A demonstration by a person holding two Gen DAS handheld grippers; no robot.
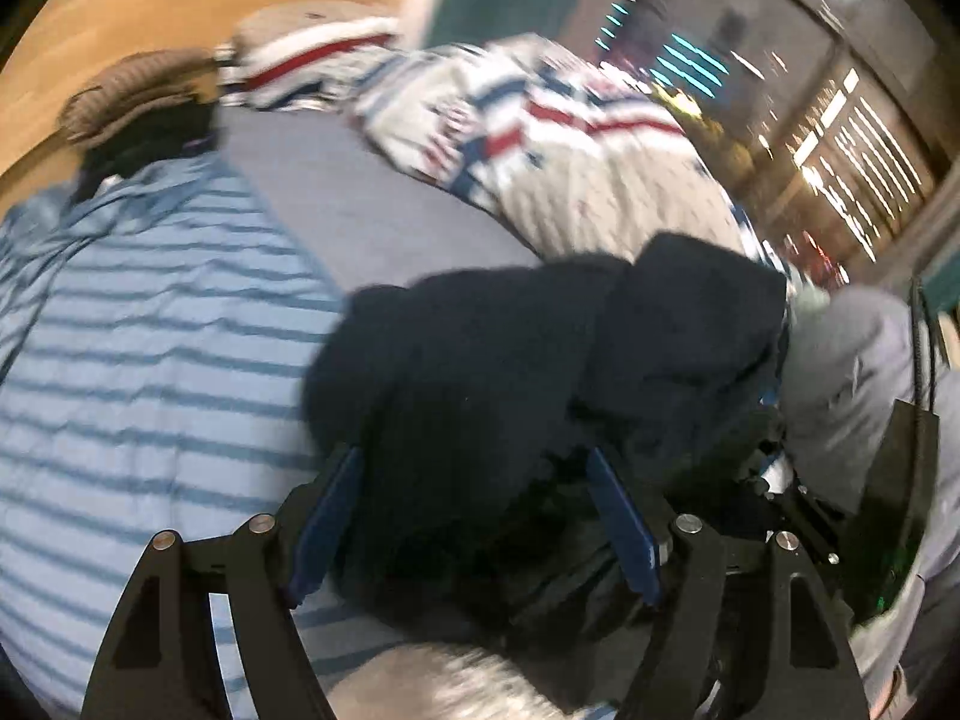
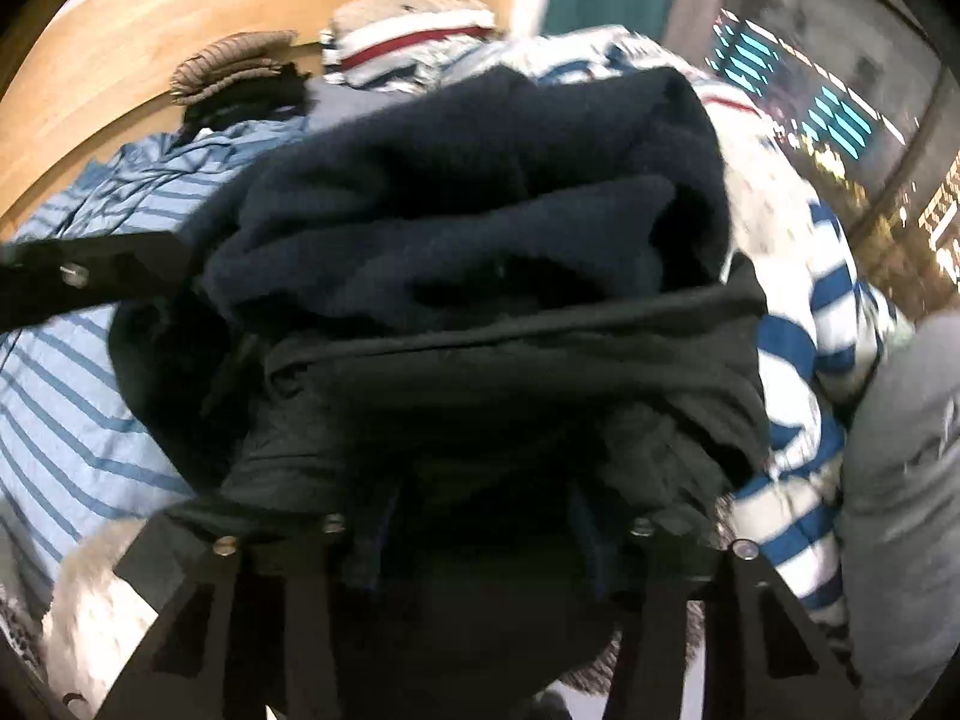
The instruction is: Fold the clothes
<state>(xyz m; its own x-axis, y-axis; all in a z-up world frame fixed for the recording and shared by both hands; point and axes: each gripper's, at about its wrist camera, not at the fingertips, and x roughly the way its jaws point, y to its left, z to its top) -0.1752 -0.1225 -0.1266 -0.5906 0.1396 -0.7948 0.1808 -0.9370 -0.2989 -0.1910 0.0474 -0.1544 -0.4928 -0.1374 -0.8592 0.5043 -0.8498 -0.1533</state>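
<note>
From the left wrist view we see both blue-padded fingers of the left gripper (image 1: 474,516) standing apart, with the dark navy garment (image 1: 540,372) bunched between them and spilling forward; we cannot tell whether the pads press on it. This view also shows a plain grey cloth (image 1: 360,192) beyond the light blue striped shirt (image 1: 138,360), and a grey-sleeved arm (image 1: 864,372) at the right edge.

From the right wrist view the navy garment (image 2: 468,228) fills most of the frame, heaped with a black garment (image 2: 516,372) over the right gripper (image 2: 480,540). Its fingertips are buried under the fabric, so we cannot tell how the jaws stand. The dark bar of the other gripper shows at the left edge.

Both views show the striped shirt (image 2: 72,396) spread at the left, a white sweater with blue and red bands (image 1: 570,138) piled behind, a brown knit piece (image 2: 234,63) and the wooden desk (image 2: 120,48). We see no containers.
</note>
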